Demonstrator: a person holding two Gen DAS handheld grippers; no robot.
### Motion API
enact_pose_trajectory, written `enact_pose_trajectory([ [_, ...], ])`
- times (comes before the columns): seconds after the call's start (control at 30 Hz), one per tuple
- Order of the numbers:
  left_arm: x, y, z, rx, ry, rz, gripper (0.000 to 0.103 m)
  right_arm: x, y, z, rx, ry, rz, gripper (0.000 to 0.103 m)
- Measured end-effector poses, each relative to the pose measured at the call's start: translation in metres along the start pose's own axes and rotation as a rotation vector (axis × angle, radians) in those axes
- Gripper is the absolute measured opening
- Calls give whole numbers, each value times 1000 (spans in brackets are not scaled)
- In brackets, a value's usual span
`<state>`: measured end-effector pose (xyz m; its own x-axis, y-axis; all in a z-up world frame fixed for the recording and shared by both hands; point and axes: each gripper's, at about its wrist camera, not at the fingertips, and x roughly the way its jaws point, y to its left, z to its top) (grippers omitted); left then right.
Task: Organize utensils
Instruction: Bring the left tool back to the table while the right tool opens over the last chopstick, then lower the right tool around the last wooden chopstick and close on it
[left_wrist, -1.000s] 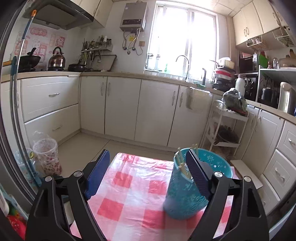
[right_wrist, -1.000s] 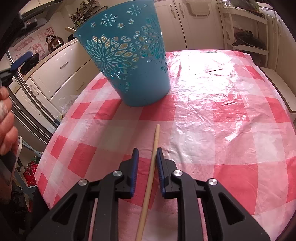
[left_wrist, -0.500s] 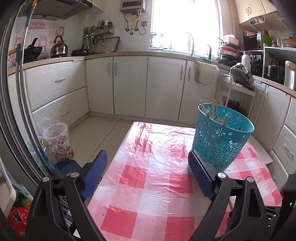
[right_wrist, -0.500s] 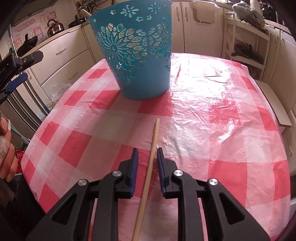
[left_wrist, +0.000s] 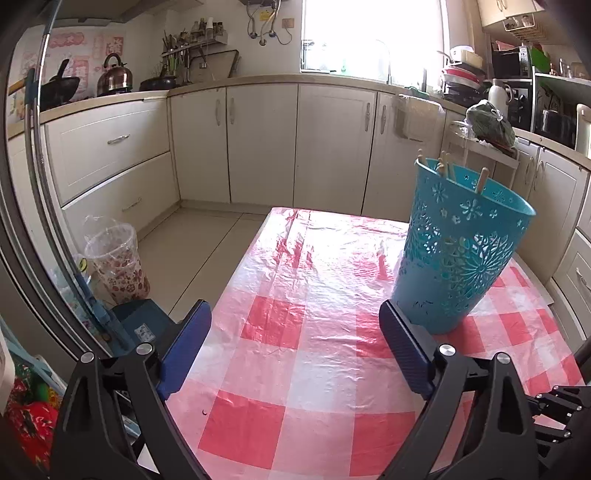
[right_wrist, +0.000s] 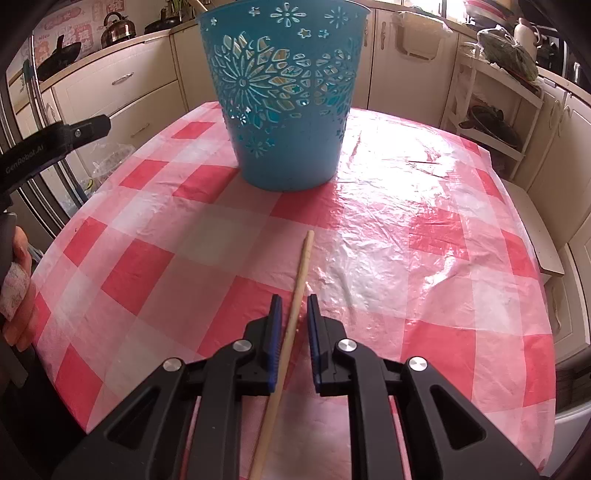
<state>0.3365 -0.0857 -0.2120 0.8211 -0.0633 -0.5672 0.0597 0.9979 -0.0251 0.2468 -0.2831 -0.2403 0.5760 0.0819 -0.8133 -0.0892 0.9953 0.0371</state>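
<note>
A teal cut-out basket (right_wrist: 284, 92) stands upright on the red-and-white checked table (right_wrist: 424, 236). It also shows in the left wrist view (left_wrist: 458, 254), with several wooden sticks (left_wrist: 445, 166) poking above its rim. A wooden chopstick (right_wrist: 295, 314) lies between the fingers of my right gripper (right_wrist: 294, 306). The jaws stand narrowly apart around it, with a small gap on each side. Its tip points toward the basket. My left gripper (left_wrist: 295, 325) is wide open and empty, low over the table's left part, its right finger (left_wrist: 402, 343) close beside the basket's base.
A patterned bin with a plastic liner (left_wrist: 116, 262) stands on the floor left of the table. Cream cabinets (left_wrist: 258, 144) line the walls. A white wire rack (right_wrist: 495, 110) stands right of the table. The left gripper's arm (right_wrist: 55, 144) reaches in at the left.
The left gripper has pulled back and dropped lower, so the basket now sits off its right finger. The right gripper has stayed around the chopstick and drifted slightly back from the basket.
</note>
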Motion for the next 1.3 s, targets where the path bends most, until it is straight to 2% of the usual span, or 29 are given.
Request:
enact_pose_trajectory([
  [0.07, 7, 1, -5, 0, 20, 2, 89, -2, 0, 0, -7, 14, 3, 9],
  [0.2, 21, 3, -15, -7, 78, 0, 90, -6, -4, -4, 0, 37, 22, 10],
  [0.27, 26, 6, -16, -25, 101, -11, 90, -8, -8, -5, 28, 32, 48, 23],
  [0.37, 26, 8, -16, -35, 104, -16, 92, -6, -3, -6, 12, 16, 16, 23],
  [0.4, 26, 8, -16, -36, 103, -19, 92, -5, 0, -5, 3, 13, 1, 22],
  [0.47, 26, 9, -17, -39, 104, -20, 93, -5, 2, -5, 8, 14, 11, 7],
  [0.63, 29, 12, -17, -48, 109, -24, 94, -6, 2, -6, 36, 17, 54, 7],
  [0.73, 29, 12, -18, -50, 109, -26, 94, -6, 2, -6, 39, 10, 59, 12],
  [0.83, 29, 12, -18, -48, 110, -25, 94, -4, 7, -5, 27, -2, 53, 22],
  [0.9, 29, 11, -19, -46, 112, -26, 94, -2, 13, -4, 6, -11, 27, 23],
  [0.93, 29, 11, -19, -45, 112, -26, 94, -2, 16, -3, -5, -13, 17, 20],
  [0.97, 29, 11, -19, -45, 113, -26, 94, -2, 17, -3, -8, -13, 12, 6],
  [1.1, 31, 10, -19, -47, 119, -31, 95, -7, 10, -3, 37, -15, 31, 6],
  [1.13, 31, 9, -19, -46, 120, -31, 95, -7, 7, -3, 55, -12, 34, 7],
  [1.17, 31, 9, -19, -45, 121, -32, 95, -7, 5, -3, 68, -6, 35, 22],
  [1.2, 32, 9, -19, -44, 122, -32, 95, -5, 4, -4, 64, 9, 36, 30],
  [1.27, 32, 8, -19, -40, 124, -31, 95, -4, 14, -5, -13, 1, 8, 32],
  [1.3, 32, 8, -19, -39, 125, -31, 95, -4, 20, -4, -48, 1, -6, 27],
])
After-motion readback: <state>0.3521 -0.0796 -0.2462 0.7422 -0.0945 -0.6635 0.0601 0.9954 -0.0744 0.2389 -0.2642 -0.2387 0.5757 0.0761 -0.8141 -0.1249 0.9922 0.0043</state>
